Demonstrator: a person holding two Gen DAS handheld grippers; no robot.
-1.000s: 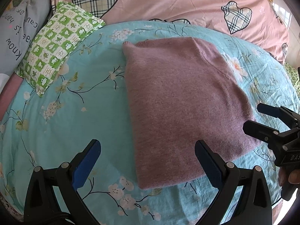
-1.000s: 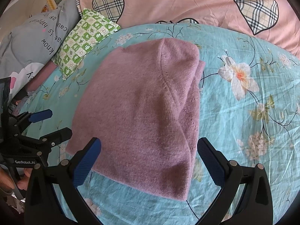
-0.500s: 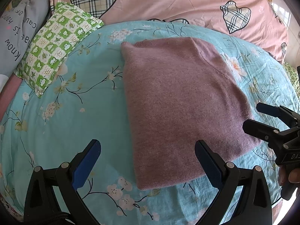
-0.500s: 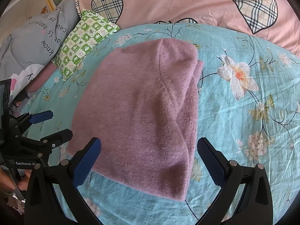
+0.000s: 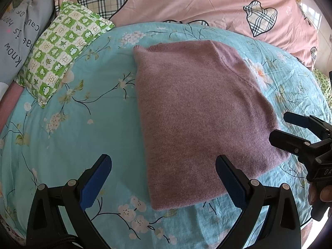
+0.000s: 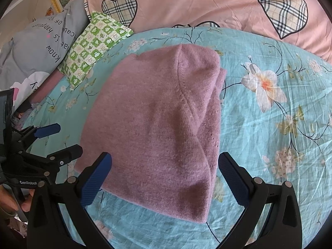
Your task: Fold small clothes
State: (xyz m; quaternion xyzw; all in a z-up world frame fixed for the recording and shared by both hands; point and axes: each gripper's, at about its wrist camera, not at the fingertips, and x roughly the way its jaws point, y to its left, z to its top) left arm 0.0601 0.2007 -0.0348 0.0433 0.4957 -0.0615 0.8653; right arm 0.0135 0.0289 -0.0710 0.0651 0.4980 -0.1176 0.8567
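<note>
Lying flat on the bed sheet [image 5: 62, 137], the purple sweater [image 5: 199, 112] looked already folded into a neat block. At 9 o'clock of it, the left claw [image 6: 56, 139] hung wide apart, holding nothing. At 3 o'clock, the right claw [image 5: 290, 128] was wide apart and empty too. One more fold, or putting it away, would probably come next.

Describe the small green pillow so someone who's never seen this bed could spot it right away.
Start at the turquoise floral bedsheet that covers the bed, then look to its far left edge, left of the folded mauve sweater. The small pillow lies there, between a grey pillow with lettering and the pink heart-print quilt. It alone has a green-and-white checkerboard print.
</note>
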